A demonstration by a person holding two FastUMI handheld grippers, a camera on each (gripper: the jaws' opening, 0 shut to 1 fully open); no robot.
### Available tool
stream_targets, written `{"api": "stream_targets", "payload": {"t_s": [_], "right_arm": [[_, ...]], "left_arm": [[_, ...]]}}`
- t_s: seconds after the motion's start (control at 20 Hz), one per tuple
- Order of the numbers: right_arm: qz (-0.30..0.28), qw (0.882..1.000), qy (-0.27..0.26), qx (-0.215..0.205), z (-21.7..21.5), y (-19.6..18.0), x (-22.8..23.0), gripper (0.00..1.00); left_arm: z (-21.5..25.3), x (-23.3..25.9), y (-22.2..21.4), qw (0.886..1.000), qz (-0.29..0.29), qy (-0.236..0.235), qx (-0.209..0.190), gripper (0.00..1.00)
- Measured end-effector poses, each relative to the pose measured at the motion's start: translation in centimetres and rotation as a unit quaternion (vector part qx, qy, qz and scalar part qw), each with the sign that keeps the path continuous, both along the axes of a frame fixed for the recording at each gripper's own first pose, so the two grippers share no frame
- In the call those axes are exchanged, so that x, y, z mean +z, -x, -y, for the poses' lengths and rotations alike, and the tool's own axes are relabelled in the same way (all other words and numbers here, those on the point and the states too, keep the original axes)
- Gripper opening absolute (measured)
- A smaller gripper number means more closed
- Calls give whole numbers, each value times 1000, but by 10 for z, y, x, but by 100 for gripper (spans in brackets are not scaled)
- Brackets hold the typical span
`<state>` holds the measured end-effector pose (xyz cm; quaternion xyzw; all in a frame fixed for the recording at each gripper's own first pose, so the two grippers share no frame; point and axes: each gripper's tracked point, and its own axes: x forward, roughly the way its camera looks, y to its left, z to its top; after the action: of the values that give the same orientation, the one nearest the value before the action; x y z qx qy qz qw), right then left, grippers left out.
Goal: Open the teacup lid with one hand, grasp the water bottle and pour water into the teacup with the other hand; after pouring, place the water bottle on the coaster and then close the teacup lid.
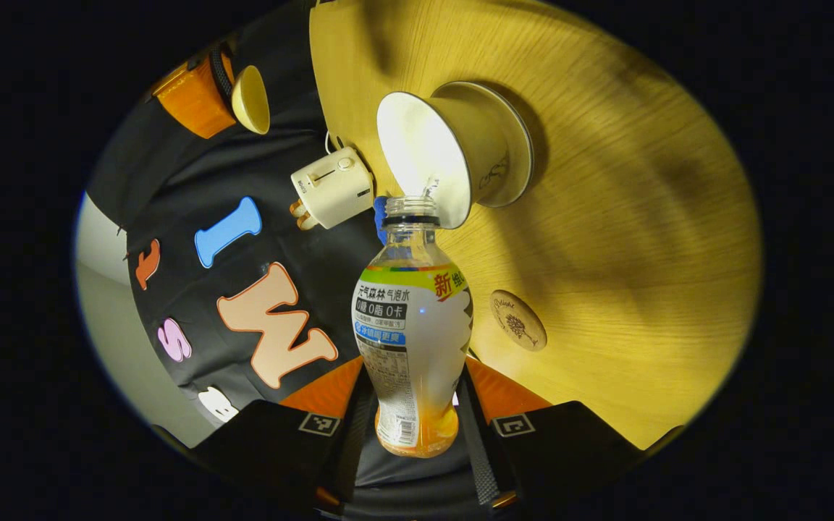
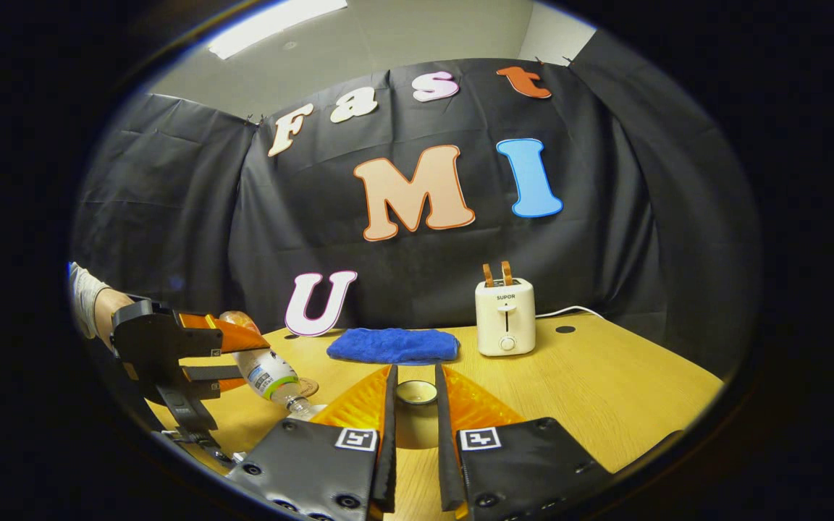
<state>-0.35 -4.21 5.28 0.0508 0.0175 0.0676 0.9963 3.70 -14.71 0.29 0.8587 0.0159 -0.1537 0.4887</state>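
Note:
My left gripper [image 1: 415,380] is shut on the body of a clear labelled water bottle [image 1: 411,318]. The bottle is tilted, its uncapped mouth at the rim of the white teacup [image 1: 453,155], which stands open on its saucer. A thin clear stream shows between mouth and cup. The round wooden coaster [image 1: 518,320] lies bare on the table beside the bottle. My right gripper [image 2: 415,382] is shut on the small teacup lid [image 2: 417,392], held above the table. The left gripper [image 2: 185,354], a gloved hand behind it, tips the bottle [image 2: 266,373] at the left.
A white toaster [image 2: 505,316] stands at the back of the wooden table [image 2: 605,383], its cord trailing right. A folded blue cloth [image 2: 393,345] lies to its left. The black booth wall closes the back.

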Motion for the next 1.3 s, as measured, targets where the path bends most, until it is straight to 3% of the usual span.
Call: {"api": "stream_targets", "payload": {"t_s": [0.75, 1.1, 1.3], "right_arm": [[3, 1000, -3, -2, 4, 2, 5, 27], [4, 1000, -2, -1, 3, 2, 5, 27], [4, 1000, -3, 1, 2, 2, 5, 27]], "left_arm": [[1, 16, -7, 998, 21, -52, -6, 61], [3, 17, -10, 999, 25, -44, -17, 61], [2, 6, -9, 1000, 9, -12, -21, 61]]}}
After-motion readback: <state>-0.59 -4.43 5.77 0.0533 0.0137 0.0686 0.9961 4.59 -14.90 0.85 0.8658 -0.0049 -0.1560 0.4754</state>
